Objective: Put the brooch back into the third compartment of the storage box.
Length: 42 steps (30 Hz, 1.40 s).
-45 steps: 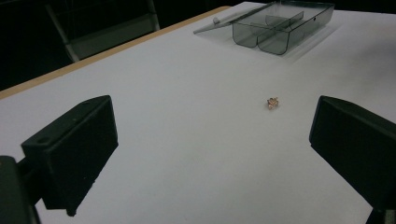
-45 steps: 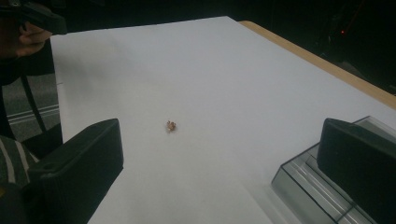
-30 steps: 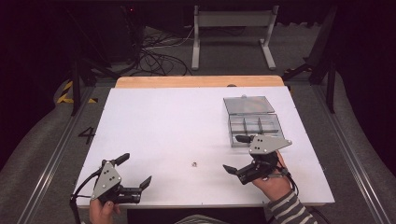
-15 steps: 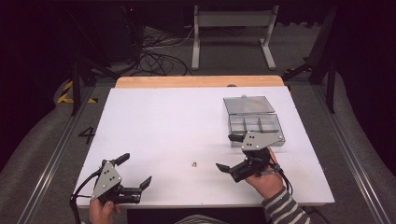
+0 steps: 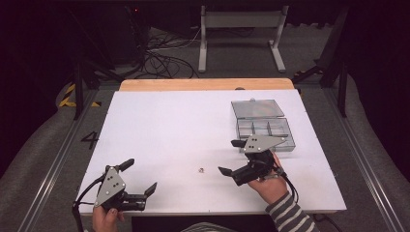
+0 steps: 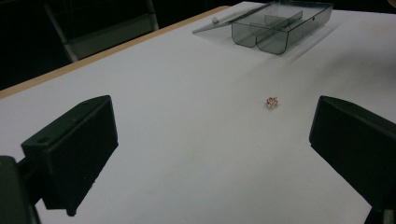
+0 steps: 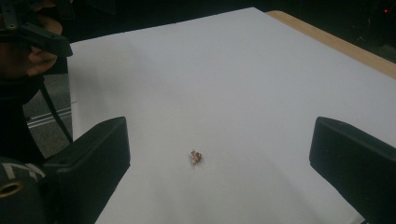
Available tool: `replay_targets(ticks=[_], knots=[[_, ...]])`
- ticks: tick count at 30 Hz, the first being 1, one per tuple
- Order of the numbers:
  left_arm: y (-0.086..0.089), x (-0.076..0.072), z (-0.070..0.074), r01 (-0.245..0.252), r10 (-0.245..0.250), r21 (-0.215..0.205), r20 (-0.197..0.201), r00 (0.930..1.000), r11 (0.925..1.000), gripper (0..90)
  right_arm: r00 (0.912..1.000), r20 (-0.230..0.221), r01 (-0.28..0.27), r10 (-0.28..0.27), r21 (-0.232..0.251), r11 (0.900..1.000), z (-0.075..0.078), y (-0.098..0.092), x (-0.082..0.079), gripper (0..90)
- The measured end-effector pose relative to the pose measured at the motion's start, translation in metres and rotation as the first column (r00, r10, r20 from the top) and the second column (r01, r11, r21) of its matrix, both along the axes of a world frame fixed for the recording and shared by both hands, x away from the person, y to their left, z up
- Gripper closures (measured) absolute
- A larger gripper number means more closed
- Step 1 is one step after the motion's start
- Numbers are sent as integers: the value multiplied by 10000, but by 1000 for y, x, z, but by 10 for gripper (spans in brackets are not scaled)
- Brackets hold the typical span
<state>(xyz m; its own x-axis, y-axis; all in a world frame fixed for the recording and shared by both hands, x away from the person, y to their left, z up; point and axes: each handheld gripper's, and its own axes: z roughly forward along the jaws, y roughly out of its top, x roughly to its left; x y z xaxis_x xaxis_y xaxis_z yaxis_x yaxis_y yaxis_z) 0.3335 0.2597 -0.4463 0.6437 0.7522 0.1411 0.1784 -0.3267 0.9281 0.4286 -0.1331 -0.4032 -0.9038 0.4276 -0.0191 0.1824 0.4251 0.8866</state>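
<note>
**Small trinket not yet picked up**

A tiny pinkish-gold metal trinket (image 5: 201,170) lay loose on the white table (image 5: 183,125), just ahead of the right gripper (image 5: 231,158), whose empty jaws, wide apart, had just been closing slightly. The left gripper (image 5: 143,176) stood open, idle. The clear grey compartment box (image 5: 263,128) waited open, well apart.

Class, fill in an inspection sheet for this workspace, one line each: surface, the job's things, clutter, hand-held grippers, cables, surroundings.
Surface: white table top, wooden strip along its far edge.
Job's things: small pinkish trinket lying loose on the table; clear compartment box at far right, lid open.
Clutter: nothing seen.
Grippers: left hand-held gripper open, at the near left edge, holding nothing; right hand-held gripper open, jaws just been closing slightly, pointed at the trinket, which lies ahead of the jaws, not between them.
Cables: tangle of cables on the floor beyond the table.
Surroundings: metal stand behind the table; dark room; grey floor.
</note>
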Motion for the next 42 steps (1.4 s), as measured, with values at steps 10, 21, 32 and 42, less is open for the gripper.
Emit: replay_targets(ticks=[10,21,32,42], knots=[[-1,0,0,-3,3,-50,-33,10000,10000,15,9993,-375,-41,31,-267,9996,-5,12,4,224],[0,0,-1,-13,12,-86,-41,10000,10000,15,9972,-752,-14,-62,-1005,9949,-18,33,12,359],[0,1,0,-26,26,0,-17,10000,10000,15,9916,-1285,-334,140,-1498,9882,-35,56,21,421],[1,1,0,-14,14,53,-3,10000,10000,15,9889,-1487,-320,-2,-2144,9762,-49,71,26,475]])
